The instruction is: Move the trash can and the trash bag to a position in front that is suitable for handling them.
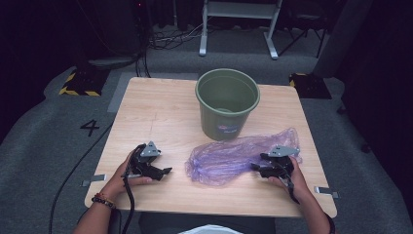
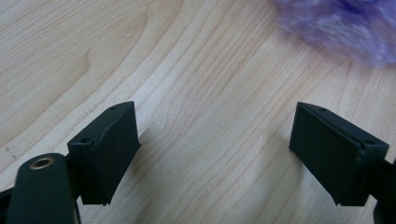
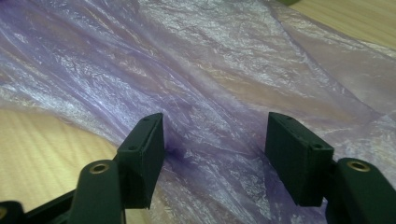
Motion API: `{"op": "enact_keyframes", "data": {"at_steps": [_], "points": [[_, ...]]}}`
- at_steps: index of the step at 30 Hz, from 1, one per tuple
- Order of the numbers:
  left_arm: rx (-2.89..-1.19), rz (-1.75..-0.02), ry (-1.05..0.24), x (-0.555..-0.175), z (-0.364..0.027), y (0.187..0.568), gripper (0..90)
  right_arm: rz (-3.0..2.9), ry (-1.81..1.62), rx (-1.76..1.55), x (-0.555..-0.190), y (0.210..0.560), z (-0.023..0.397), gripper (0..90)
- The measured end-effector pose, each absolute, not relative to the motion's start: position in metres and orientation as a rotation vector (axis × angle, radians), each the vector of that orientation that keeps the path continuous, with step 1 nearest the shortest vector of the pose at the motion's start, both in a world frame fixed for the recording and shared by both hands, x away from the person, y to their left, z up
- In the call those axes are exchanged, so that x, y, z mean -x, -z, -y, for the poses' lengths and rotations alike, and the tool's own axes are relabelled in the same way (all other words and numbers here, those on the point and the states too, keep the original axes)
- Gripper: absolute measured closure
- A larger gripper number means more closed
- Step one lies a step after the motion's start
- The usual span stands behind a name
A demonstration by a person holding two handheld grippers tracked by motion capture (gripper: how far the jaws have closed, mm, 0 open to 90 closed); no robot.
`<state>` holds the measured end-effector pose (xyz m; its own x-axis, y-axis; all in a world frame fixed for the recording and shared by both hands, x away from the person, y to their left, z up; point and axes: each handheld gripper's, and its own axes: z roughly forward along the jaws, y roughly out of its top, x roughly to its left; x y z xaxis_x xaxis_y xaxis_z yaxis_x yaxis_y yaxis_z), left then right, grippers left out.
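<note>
- Table (image 1: 160, 112): one, light wood, carries everything.
- Bucket (image 1: 227, 103): one, green, upright, near the far edge at about its middle. Looks like rigid plastic; I'd guess it stays put under a light nudge.
- Plastic bag (image 1: 229, 157): one, thin purple film, lying crumpled and mostly flat in the right half of the table, its far-right end running toward the right edge, its upper side just in front of the bucket. I judge it very light, floppy, slippery and easy to tear; it will drape and trail when lifted, not keep its shape.
- Where to grab: pinch a raised fold or the rim of its mouth, a single bunch of film. A flat patch would likely slide out.
- My right gripper (image 1: 259, 167): one, low over the bag's right part, jaws apart with a wrinkled ridge of film between them, pads not yet pressing it.
- My left gripper (image 1: 163, 171): one, near the front edge at left, jaws wide apart over bare wood, holding nothing, bag well off its tips.
</note>
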<state>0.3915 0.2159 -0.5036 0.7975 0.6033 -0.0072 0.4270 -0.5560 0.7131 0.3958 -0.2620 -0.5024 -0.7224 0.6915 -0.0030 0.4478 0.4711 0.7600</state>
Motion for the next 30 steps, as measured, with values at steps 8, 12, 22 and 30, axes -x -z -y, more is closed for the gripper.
{"op": "enact_keyframes", "data": {"at_steps": [8,12,22,30], "points": [[-2.242,-0.759,-0.311,-0.392,-0.218,0.504,15.2,-2.465,-1.13,-0.888,-0.389,0.502,0.245,38.0],[-2.244,-0.76,-0.311,-0.392,-0.218,0.504,15.2,-2.494,-1.138,-0.842,-0.386,0.502,0.234,37.6],[-2.242,-0.769,-0.314,-0.392,-0.217,0.504,14.9,-2.521,-1.148,-0.731,-0.382,0.503,0.211,33.1],[-2.241,-0.769,-0.314,-0.392,-0.217,0.504,14.9,-2.54,-1.158,-0.755,-0.385,0.503,0.211,31.9]]}}
